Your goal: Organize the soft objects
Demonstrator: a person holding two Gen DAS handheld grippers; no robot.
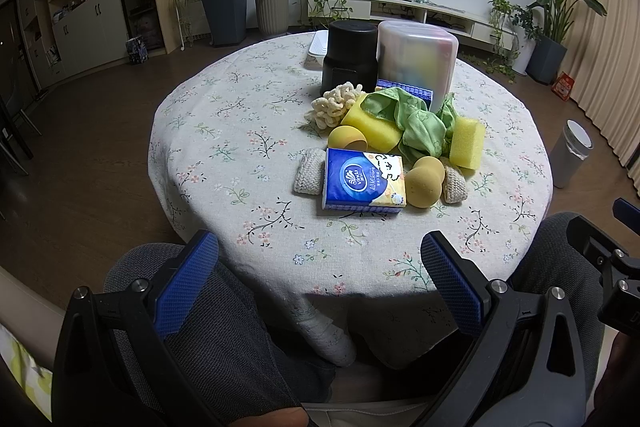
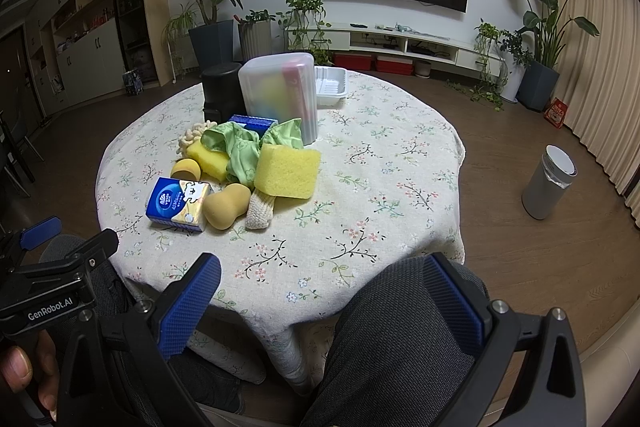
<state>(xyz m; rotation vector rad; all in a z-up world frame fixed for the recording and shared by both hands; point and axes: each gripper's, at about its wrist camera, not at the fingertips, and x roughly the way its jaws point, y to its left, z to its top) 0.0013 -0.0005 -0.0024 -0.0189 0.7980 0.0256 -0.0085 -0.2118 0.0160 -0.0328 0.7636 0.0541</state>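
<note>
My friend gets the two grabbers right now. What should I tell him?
Left gripper: open, empty, held over the lap at the table's near edge.
Right gripper: open, empty, same spot.
The soft things sit in one pile on the table: tissue pack, yellow sponges, green cloth, tan sponge, knitted pieces.
Behind the pile stand a clear bin already holding some items, and a black container.
Done: nothing from the pile picked up.
Left: sort the whole pile.
</note>
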